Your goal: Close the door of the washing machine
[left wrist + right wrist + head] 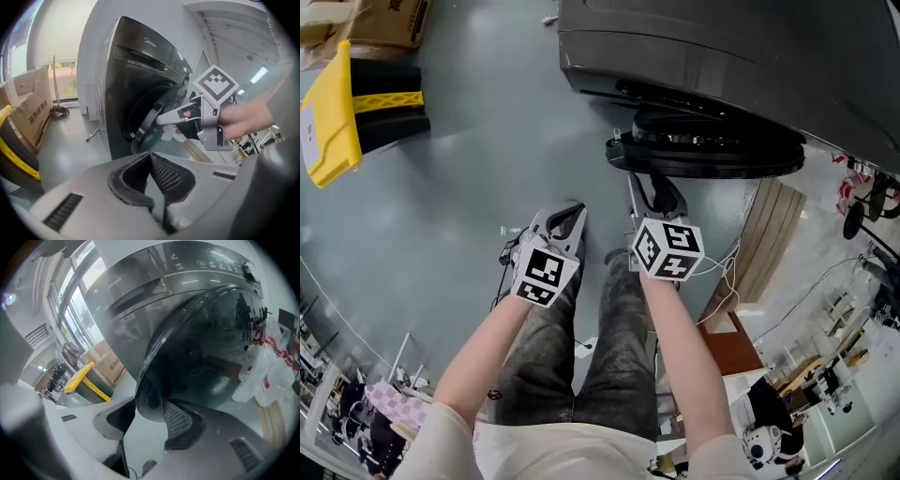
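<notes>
The washing machine (136, 70), dark grey and front-loading, stood on a grey floor (487, 141). Its round door (201, 357) was open, swung out from the machine's front, so the drum opening showed behind it in the left gripper view.

The right claw (149, 397) was in front of the machine, at the door's outer rim, the part farthest from the machine's front. Its jaws stood wide apart with the dark rim of the door between them. The rim lay close to the jaw nearer the machine, but I could not tell whether either pad pressed on it. From the left gripper view, one pale finger (164, 118) of this claw reached right up to the rim.

The left claw (149, 154) hung farther out from the machine than the right one, beside it and clear of the door. Its jaw tips met and it held nothing.

The person's legs in grey trousers (609, 347) stood in front of the machine, directly behind the two claws. Off to one side of the machine were cardboard boxes (28, 117) and a bin with a yellow lid (333, 112). On its other side hung white plastic bags (262, 376).
</notes>
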`<state>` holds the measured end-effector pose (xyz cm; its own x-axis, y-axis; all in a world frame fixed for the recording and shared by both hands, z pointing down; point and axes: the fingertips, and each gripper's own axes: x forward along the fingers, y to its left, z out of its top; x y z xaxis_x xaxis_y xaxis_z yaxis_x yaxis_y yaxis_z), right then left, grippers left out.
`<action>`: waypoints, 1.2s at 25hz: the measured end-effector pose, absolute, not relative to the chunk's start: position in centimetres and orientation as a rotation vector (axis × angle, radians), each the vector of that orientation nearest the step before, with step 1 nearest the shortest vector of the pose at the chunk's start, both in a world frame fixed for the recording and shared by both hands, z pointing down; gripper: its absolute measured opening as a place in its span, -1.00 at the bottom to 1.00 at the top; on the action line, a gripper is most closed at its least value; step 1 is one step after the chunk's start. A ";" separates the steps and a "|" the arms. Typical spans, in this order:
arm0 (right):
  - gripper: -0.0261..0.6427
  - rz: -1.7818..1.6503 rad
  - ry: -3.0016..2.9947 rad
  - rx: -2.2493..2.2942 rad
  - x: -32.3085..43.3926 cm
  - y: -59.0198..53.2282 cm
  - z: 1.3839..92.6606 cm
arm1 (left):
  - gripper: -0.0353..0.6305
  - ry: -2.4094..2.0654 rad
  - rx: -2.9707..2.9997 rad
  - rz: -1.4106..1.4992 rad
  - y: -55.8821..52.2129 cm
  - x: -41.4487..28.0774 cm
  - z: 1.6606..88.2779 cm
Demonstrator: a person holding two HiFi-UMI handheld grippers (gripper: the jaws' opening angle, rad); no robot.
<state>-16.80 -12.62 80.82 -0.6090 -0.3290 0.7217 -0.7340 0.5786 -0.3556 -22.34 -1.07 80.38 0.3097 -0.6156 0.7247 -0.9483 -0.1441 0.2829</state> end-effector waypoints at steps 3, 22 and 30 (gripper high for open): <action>-0.46 0.797 -2.214 0.877 -17.2 -14.8 80.5 | -0.87 -1.391 1.856 0.583 -0.9 -22.7 80.5; -0.66 0.825 -2.243 1.077 -18.7 -20.2 80.1 | -0.87 -1.433 1.798 0.551 -1.1 -25.2 81.3; -0.69 0.808 -2.267 1.047 -18.6 -20.3 80.1 | -0.87 -1.437 1.774 0.550 -0.7 -25.7 82.0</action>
<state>-18.61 -20.35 80.11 -0.5721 -0.4917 0.6565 -0.7961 0.5254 -0.3002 -25.67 -0.68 81.97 0.2697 -0.6195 0.7372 -0.9534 -0.0641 0.2949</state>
